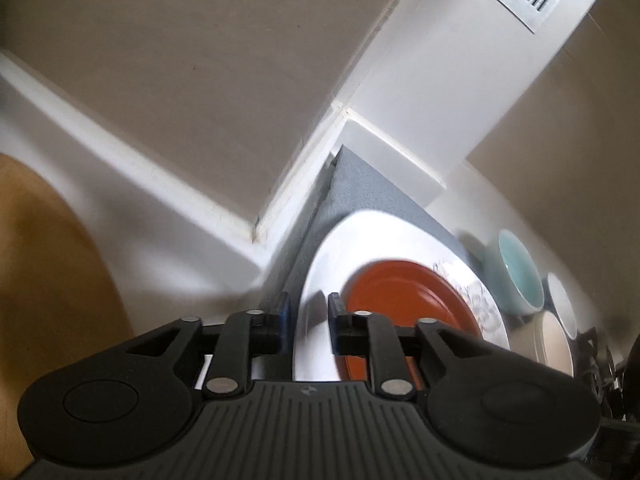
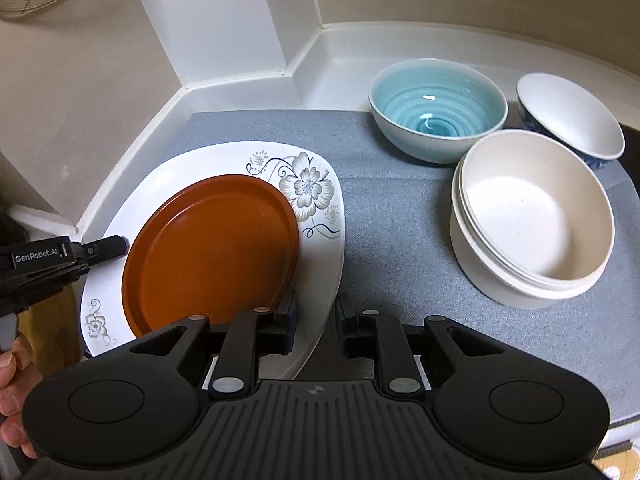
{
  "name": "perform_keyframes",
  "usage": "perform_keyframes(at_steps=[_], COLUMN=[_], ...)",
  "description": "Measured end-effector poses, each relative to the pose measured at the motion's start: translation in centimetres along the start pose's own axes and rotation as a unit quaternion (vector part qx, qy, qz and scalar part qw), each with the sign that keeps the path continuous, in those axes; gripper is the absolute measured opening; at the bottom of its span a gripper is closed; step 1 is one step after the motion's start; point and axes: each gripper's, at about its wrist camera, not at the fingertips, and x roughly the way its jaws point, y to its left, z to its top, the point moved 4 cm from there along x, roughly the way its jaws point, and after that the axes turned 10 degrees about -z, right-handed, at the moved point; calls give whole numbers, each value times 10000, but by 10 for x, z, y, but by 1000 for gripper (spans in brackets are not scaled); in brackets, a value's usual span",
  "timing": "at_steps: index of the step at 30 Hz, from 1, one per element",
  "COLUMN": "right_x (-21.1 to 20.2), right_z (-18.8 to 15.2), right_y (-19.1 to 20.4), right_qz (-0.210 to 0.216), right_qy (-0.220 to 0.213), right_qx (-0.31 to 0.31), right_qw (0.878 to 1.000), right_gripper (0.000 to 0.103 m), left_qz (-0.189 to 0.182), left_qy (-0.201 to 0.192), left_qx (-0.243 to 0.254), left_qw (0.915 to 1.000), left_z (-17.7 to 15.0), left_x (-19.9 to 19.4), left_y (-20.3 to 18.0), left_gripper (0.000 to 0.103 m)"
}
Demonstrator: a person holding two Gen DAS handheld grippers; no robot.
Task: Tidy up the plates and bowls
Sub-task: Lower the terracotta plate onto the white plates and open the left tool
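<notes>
- Plates sit stacked on a grey mat that covers the surface: a round orange plate lies on a larger white plate with a grey flower pattern at its corners.
- The white plate is at the left end of the mat, close to the white raised edge of the surface and a white corner post.
- Three bowls stand to the right of the white plate, well apart from it, all upright on the mat.
- The pale blue bowl is the farthest back of the three, with ringed glaze inside.
- A white tub-like bowl stands in front of the blue bowl, just beside it.
- A bowl with a blue outside and white inside stands to the right of the blue bowl, close against the tub-like one.
- The right hand-held gripper hangs over the near right corner of the white plate; its fingers stand a little apart with the plate's rim in the gap below, and whether they touch it is unclear.
- The left hand-held gripper is at the left edge of the white plate, a finger reaching the rim beside the orange plate; its fingers are slightly apart and clamp nothing.
- A person's hand shows at the lower left, holding that gripper.
</notes>
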Motion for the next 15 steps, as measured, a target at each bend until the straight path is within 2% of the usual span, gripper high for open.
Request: perform_keyframes(at_steps=[5,7,15], right_x=[-12,-12,-10], right_z=[-12,-14,-14], right_y=[-5,-1,8], right_qz=[129,164,107], right_qy=[-10,-8,-84], right_qx=[139,101,-67], right_qw=[9998,9998,9999], right_gripper=[22,21,21], left_qz=[57,29,208], left_qy=[90,59,41], left_qx=[85,140,215], left_qw=[9999,9999,9995], left_z=[-24,-29,-26], left_x=[-14,-17,-14], left_y=[-3,-3,-7], left_gripper=[23,19,20])
